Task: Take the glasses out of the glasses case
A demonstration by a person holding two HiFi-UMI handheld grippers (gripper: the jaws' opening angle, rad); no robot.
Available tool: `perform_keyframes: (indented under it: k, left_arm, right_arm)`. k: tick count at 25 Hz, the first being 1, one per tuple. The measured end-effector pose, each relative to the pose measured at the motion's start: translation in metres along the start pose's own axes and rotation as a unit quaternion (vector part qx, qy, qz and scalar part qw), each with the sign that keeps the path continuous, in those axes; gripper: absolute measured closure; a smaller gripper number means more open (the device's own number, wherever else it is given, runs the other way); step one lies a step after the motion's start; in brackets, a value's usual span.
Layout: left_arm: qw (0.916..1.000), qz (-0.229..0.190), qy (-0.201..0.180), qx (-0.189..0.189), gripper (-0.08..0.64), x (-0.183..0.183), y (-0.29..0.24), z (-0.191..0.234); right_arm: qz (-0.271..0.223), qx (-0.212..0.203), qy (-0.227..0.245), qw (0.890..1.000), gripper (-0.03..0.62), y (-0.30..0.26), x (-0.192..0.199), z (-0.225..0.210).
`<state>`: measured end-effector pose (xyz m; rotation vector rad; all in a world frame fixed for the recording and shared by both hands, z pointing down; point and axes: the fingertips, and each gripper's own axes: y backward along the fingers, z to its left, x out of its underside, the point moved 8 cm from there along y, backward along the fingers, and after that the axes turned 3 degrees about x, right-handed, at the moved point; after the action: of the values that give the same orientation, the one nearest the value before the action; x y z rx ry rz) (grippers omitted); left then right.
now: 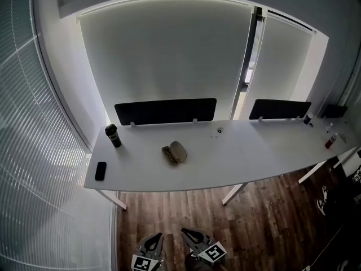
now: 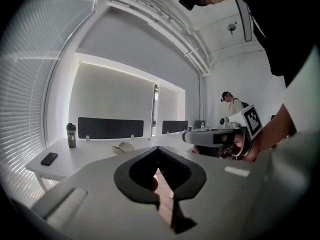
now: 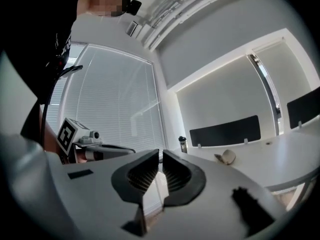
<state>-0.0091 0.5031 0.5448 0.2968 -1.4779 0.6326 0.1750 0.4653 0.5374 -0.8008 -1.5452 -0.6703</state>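
Left tool (image 1: 155,239), right tool (image 1: 189,234) shut; case (image 1: 175,152) well ahead.

The glasses case (image 1: 175,152) lies open, too small for us to tell whether glasses are inside. The head view's lower edge cuts off our left gripper (image 1: 157,239) and right gripper (image 1: 188,234). The small things (image 1: 330,140) at the right end of the table (image 1: 254,157) we cannot name.

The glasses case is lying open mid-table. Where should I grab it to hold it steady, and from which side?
Probably the pale lid half of the glasses case, pinched across its raised rim from the near right with the right gripper. The darker half lies to its left, so that side stays free for the left gripper. Both are shut; open first.
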Motion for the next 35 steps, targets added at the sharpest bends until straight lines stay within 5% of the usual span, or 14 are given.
perform_keyframes:
  k: [11, 21, 35]
  left_arm:
    - [0.9996, -0.005, 0.0, -0.029, 0.554, -0.035, -0.103, 0.005]
    - [0.9982, -0.023, 0.034, -0.044, 0.554, -0.045, -0.138, 0.02]
    - [0.9982, -0.034, 0.023, 0.043, 0.554, -0.054, -0.188, 0.12]
  right_arm:
    - [0.006, -0.016, 0.019, 1.0, 0.581, -0.01, -0.014, -0.106]
    - [0.023, -0.012, 0.018, 0.999, 0.581, -0.024, -0.021, -0.144]
    - [0.027, 0.08, 0.029, 0.996, 0.581, -0.099, -0.015, -0.159]
